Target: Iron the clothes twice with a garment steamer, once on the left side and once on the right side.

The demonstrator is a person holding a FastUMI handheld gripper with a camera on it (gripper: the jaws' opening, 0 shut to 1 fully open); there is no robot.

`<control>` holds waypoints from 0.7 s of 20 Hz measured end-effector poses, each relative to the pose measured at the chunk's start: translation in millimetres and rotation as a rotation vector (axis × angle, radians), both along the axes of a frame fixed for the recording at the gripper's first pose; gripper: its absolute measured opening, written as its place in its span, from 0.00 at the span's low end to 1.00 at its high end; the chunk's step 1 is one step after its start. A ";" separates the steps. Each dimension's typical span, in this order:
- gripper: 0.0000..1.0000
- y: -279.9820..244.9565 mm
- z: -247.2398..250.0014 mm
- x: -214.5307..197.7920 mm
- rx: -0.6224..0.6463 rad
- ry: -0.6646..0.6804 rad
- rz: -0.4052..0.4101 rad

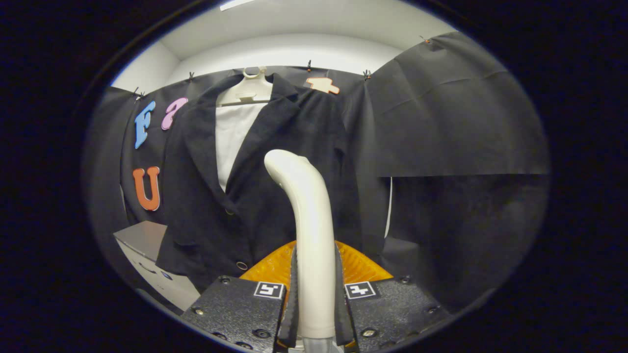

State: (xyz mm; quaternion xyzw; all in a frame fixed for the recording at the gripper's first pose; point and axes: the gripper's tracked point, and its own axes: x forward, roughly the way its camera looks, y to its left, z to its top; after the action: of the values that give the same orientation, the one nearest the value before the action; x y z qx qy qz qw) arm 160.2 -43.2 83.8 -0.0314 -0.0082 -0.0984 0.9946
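A dark jacket over a white shirt hangs on a white hanger against the booth's black wall. My gripper is shut on the cream handle of the garment steamer, both fingers pressing its sides. The handle rises between the fingers and curves at its top toward the jacket. The steamer's head lies in front of the jacket's right half, at about chest height; I cannot tell whether it touches the cloth. An orange ribbed part of the steamer shows just behind the fingers.
A grey-white box or cabinet stands low beside the jacket's left hem. Black cloth covers the wall to the jacket's right. A white wall and ceiling rise above the cloth.
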 end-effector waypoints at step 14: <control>0.32 -9.5 -94.6 -27.2 0.004 0.118 -0.080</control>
State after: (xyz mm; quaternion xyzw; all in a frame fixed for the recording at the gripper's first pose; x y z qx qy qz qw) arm 133.0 -52.6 -10.8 -0.0357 0.0518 -0.1361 0.9887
